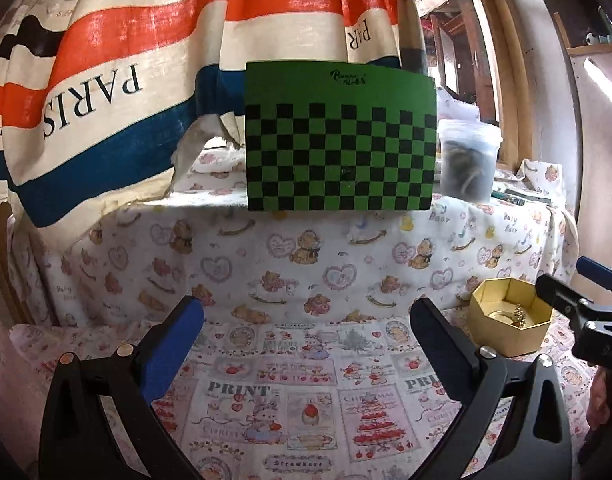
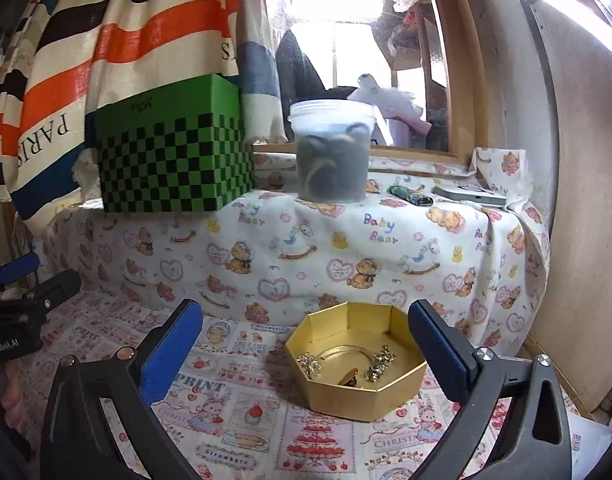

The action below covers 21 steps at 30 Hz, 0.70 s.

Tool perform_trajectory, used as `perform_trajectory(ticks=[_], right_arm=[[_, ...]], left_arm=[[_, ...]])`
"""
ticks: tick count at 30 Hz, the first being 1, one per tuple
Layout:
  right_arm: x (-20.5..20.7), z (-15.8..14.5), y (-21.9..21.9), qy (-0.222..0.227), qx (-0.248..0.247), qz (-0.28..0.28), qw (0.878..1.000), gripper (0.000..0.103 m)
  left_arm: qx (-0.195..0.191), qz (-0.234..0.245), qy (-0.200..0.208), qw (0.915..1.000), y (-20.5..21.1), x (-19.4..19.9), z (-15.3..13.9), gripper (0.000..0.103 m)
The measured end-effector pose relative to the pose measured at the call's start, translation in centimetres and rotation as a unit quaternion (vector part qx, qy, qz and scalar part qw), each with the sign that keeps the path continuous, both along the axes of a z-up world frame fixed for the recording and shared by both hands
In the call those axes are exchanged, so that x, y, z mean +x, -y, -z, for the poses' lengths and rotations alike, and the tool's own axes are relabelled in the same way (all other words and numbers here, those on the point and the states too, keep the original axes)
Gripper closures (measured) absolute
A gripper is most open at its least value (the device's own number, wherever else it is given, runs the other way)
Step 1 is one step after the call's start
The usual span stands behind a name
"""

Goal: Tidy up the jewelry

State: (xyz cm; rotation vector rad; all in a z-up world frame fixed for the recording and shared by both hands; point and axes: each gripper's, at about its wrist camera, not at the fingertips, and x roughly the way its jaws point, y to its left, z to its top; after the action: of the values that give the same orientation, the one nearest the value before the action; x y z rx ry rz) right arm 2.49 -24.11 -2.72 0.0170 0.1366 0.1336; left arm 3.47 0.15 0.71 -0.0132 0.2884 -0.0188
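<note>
A gold hexagonal box stands open on the printed cloth, with several small gold jewelry pieces lying inside it. My right gripper is open, its blue pads wide apart on either side of the box and touching nothing. In the left wrist view the same gold box sits at the right, with a gold piece showing inside. My left gripper is open over bare cloth with nothing between its fingers. The right gripper shows at that view's right edge, beside the box.
A green and black checkered box and a lidded plastic jar stand on a raised ledge behind, draped in bear-print cloth. A striped curtain hangs at the left. A wooden frame and wall close the right side.
</note>
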Motion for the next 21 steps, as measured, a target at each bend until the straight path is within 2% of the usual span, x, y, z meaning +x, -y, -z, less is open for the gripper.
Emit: perform_trajectory(ticks=[12,21], right_arm=[[0.03,0.04,-0.05,-0.001,-0.01,0.003,1.0,0.0],[0.03,0.03,0.11,-0.002,-0.007,0.005,1.0,0.0]], left_arm=[[0.013,-0.048,-0.003,0.9987,-0.03,0.07,0.1,0.0],[0.007,-0.038,-0.003,0.9993,-0.15,0.05,0.07,0.0]])
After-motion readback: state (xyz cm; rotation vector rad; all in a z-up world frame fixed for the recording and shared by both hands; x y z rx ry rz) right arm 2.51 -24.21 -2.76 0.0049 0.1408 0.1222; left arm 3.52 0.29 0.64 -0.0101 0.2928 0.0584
